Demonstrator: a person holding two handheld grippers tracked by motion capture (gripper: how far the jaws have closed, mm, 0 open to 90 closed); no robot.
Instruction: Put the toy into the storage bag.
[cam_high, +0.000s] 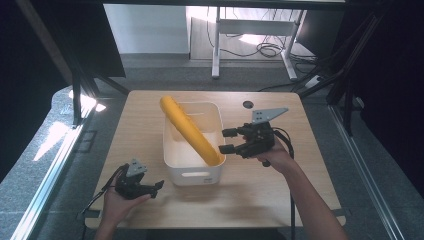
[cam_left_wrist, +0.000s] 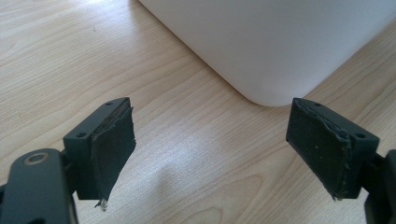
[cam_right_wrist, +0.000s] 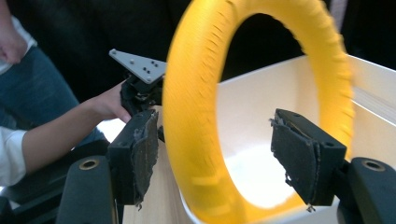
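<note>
Left gripper: jaws spread, empty, low over bare bench just beside the bin's near left corner
Bin: white, mid-bench, open wood on every side
Yellow ring: stands tilted inside bin, top above far rim
Right gripper: released, jaws apart, just off bin's right rim

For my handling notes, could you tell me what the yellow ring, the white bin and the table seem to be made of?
Yellow ring: probably foam or soft rubber; matte, finely ribbed skin.
White bin: likely plastic; smooth, rounded corners, moulded handle slot.
Table: wood or wood-look laminate; pale grain lines, slight sheen.
</note>
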